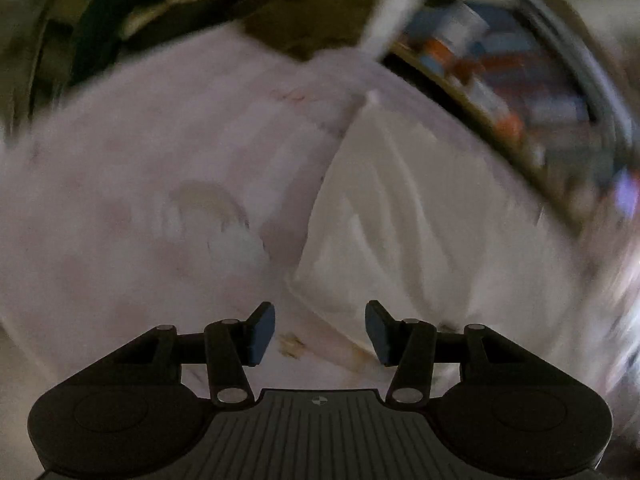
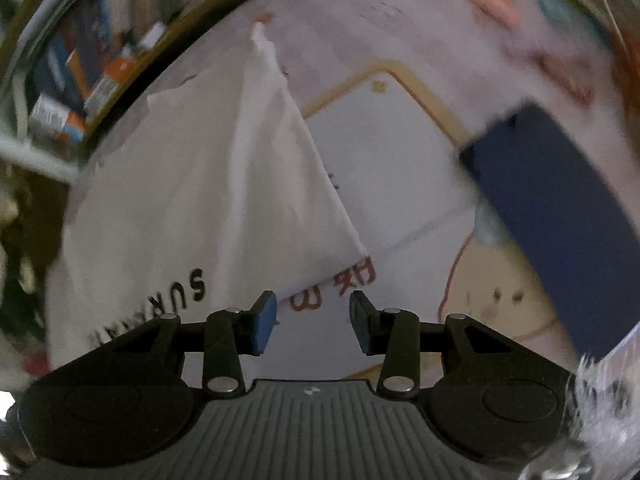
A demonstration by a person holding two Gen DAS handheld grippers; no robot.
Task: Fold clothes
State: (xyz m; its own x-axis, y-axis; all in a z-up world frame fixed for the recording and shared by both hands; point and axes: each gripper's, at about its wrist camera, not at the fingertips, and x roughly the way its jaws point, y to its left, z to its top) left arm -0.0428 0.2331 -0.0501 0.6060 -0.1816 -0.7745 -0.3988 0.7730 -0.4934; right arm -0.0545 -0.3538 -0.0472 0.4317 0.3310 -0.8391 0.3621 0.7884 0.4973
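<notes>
- We see the white garment [image 2: 208, 200] lying spread ahead of the right tongs [image 2: 313, 322] and to their left, one straight edge running from a far tip down to a corner just ahead of the left pad; dark letters show on the cloth near the tongs' left arm.
- In the left wrist view the same white garment [image 1: 400, 216] lies ahead of the left tongs [image 1: 320, 330] and to their right, its creased near corner just ahead of the right pad.
- We find both tongs open, blue pads apart, with nothing between them; neither pair touches the cloth.
- The garment rests on a pale pink printed sheet [image 1: 140, 200] that fills the ground under both tongs; whether it covers a bed or a surface we cannot tell.
- Beyond the right tongs and to their right, a dark blue cloth [image 2: 560, 220] lies on that sheet, apart from the white garment.
- Far left of the right tongs, blurred, stands a shelf of books [image 2: 80, 80].
</notes>
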